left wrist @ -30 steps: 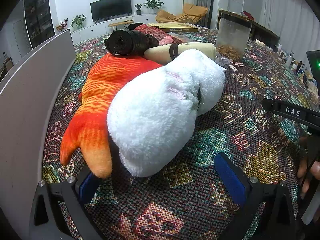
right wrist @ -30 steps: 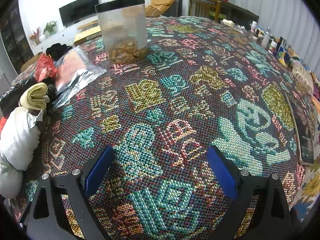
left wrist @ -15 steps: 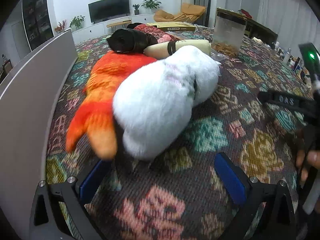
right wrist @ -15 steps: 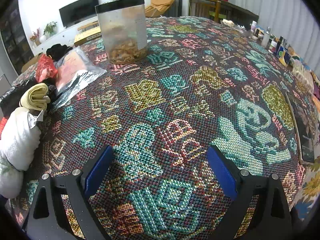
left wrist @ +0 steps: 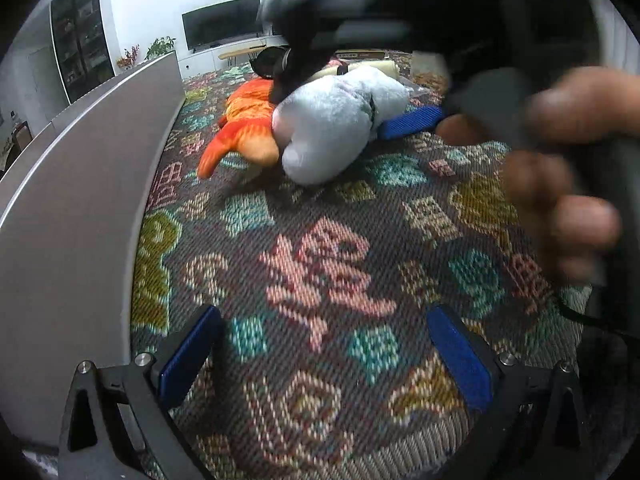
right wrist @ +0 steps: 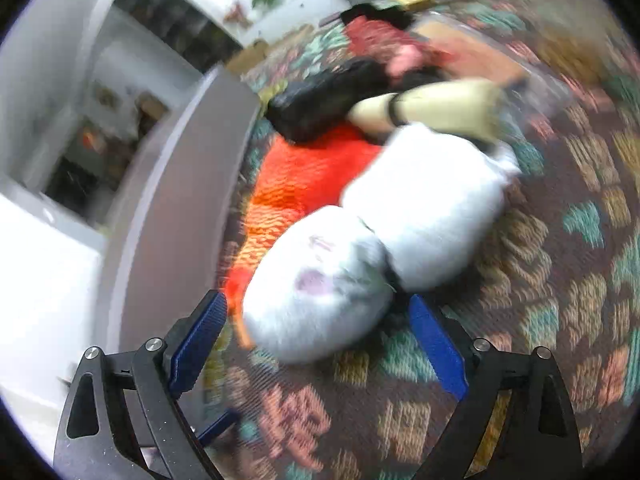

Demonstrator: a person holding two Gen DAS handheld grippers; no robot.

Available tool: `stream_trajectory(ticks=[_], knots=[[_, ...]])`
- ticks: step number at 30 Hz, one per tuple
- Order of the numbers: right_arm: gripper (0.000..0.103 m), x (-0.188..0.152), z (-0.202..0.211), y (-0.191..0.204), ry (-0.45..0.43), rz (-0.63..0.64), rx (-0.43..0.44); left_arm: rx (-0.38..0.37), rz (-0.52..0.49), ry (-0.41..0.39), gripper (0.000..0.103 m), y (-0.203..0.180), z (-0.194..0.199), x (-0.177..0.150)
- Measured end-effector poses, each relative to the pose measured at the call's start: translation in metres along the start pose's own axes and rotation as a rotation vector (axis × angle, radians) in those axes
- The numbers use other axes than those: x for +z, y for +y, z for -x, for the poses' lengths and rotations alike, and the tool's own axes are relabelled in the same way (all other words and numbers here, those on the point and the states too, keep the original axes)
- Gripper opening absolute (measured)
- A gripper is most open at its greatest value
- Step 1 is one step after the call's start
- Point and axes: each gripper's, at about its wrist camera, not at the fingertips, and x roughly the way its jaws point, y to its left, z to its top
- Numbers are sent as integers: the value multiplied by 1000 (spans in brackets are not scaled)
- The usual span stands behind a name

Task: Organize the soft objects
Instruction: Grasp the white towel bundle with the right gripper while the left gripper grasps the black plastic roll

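A white plush toy [left wrist: 336,120] lies on the patterned tablecloth, leaning on an orange plush fish [left wrist: 248,128]. My right gripper [right wrist: 318,340] straddles the near end of the white plush [right wrist: 316,292]. Its jaws are closing, and the blue pads stand just off the plush on either side. In the left wrist view one blue pad of the right gripper [left wrist: 412,126] shows beside the plush, and a hand [left wrist: 560,200] holds that tool, blurred. My left gripper [left wrist: 324,344] is open over bare cloth, well short of the toys.
A grey panel [left wrist: 80,200] runs along the left edge of the table [left wrist: 320,264]. Behind the plush lie a black roll [right wrist: 320,100], a cream roll with a black band [right wrist: 432,108] and red cloth [right wrist: 376,40].
The right gripper swung left from open tablecloth onto the white plush, and its jaws narrowed. The left gripper drew back from the toys. The right tool and hand now fill the left view's top right.
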Motion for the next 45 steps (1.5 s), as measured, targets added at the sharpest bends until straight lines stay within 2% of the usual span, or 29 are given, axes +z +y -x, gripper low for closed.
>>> stream_trajectory(ticks=[1, 2, 4, 8, 10, 12, 13, 14, 15, 16, 17, 18, 21, 22, 24, 26, 28, 31, 32, 33, 35, 37, 39, 41, 43, 44, 45], knots=[[53, -1, -3, 0, 12, 16, -13, -2, 1, 2, 103, 0, 1, -2], [46, -5, -5, -5, 43, 7, 25, -5, 4, 3, 103, 0, 3, -3], [41, -11, 9, -17, 35, 9, 24, -7, 7, 2, 103, 2, 6, -6], [40, -23, 60, -54, 3, 60, -55, -20, 31, 1, 103, 3, 9, -6], [40, -19, 86, -79, -32, 95, -151, -36, 43, -1, 103, 1, 9, -4], [40, -1, 104, -101, -79, 168, -297, -56, 54, -8, 103, -3, 8, 3], [43, 9, 109, -110, -102, 211, -355, -62, 55, -13, 103, -5, 6, 9], [54, 20, 111, -119, -123, 252, -421, -61, 51, -22, 103, -9, 4, 19], [60, 30, 112, -131, -144, 259, -479, -55, 47, -32, 103, -12, 4, 27], [67, 39, 115, -143, -166, 240, -513, -47, 41, -48, 103, -14, 2, 36], [68, 46, 119, -156, -180, 185, -526, -30, 28, -72, 103, -17, -1, 49], [68, 48, 124, -168, -188, 114, -514, -13, 19, -78, 103, -18, -6, 59], [70, 32, 150, -197, -277, -99, -342, 14, 18, -49, 103, -16, -31, 80], [70, 24, 154, -202, -290, -129, -321, 12, 32, -24, 103, -13, -41, 84], [70, 13, 156, -209, -278, -148, -348, 0, 57, 7, 103, -7, -55, 83], [71, -1, 151, -212, -252, -162, -395, 40, 45, -6, 103, -9, -57, 78], [74, -15, 146, -216, -199, -168, -428, 41, 33, -5, 103, -11, -57, 78], [73, -27, 109, -211, -89, -117, -521, 44, 35, 0, 103, -12, -60, 79], [78, -30, 101, -209, -75, -114, -541, 42, 37, 0, 103, -12, -60, 78], [80, -35, 104, -205, -145, -111, -572, 41, 38, 0, 103, -13, -61, 80], [84, -42, 104, -205, -190, -138, -589, 41, 39, 2, 103, -12, -62, 80], [86, -47, 107, -209, -215, -165, -577, 43, 34, 12, 103, -13, -62, 81], [86, -49, 108, -212, -222, -173, -567, 40, 20, 72, 102, -14, -61, 90], [86, -51, 111, -213, -226, -178, -559, -1, 22, 64, 98, -14, -48, 110], [86, -55, 125, -215, -257, -210, -475, -1, 3, 10, 98, -10, -31, 143], [86, -56, 139, -216, -302, -231, -412, 22, -17, -15, 98, -8, -25, 161], [86, -53, 155, -216, -349, -241, -396, 45, -41, -26, 98, -5, -25, 182]])
